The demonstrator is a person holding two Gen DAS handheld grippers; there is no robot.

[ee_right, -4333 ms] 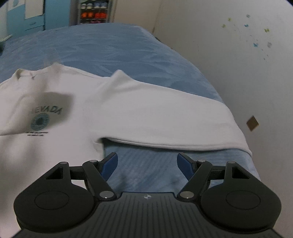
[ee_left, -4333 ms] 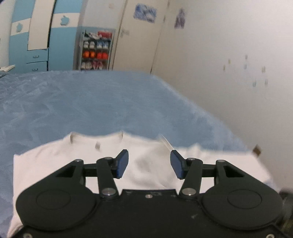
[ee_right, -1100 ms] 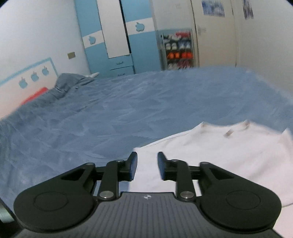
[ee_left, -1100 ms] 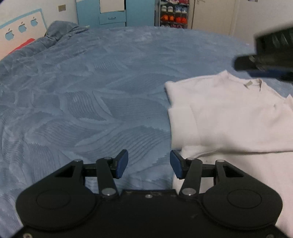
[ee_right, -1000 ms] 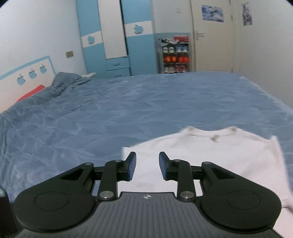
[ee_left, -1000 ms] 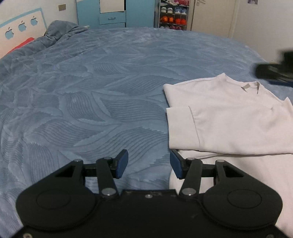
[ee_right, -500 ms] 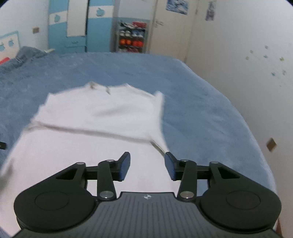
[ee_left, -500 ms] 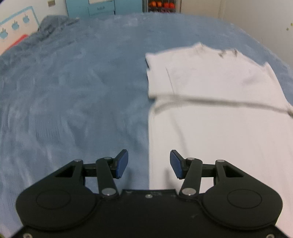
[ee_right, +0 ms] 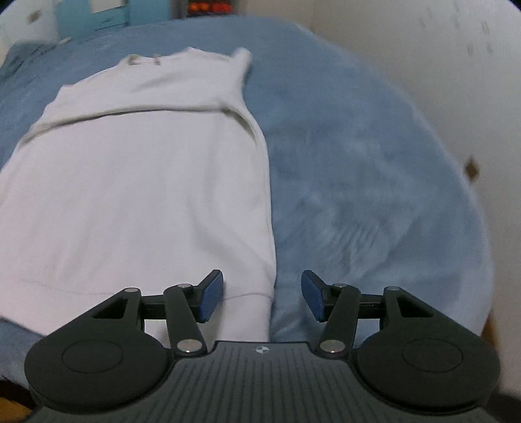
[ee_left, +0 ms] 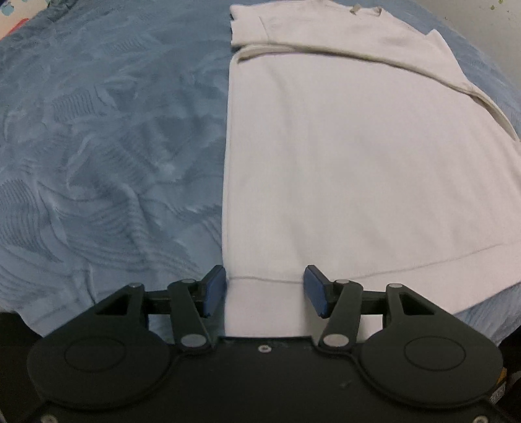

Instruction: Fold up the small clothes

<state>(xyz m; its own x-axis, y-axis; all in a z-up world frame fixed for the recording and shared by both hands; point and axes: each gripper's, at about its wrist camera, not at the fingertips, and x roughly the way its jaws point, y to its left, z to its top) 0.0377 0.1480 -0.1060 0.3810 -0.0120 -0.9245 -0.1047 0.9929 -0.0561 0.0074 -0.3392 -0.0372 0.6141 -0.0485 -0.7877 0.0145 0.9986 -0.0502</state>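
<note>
Two grippers, left [ee_left: 263, 291] and right [ee_right: 262, 294], hover spread wide and empty at the bottom corners of a white shirt [ee_left: 342, 156] lying on a blue bed [ee_left: 107, 146]. Uneven pinches could skew the fold.

We see a bed [ee_right: 358, 136] under a blue textured blanket [ee_left: 107, 136], a pale wall [ee_right: 449, 48] at two o'clock, blue cabinets [ee_right: 107, 13] at eleven.

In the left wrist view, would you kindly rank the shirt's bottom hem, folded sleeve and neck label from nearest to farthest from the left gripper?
From the left gripper:
1. Bottom hem, between the fingers.
2. Folded sleeve, across the chest.
3. Neck label, top edge.
</note>
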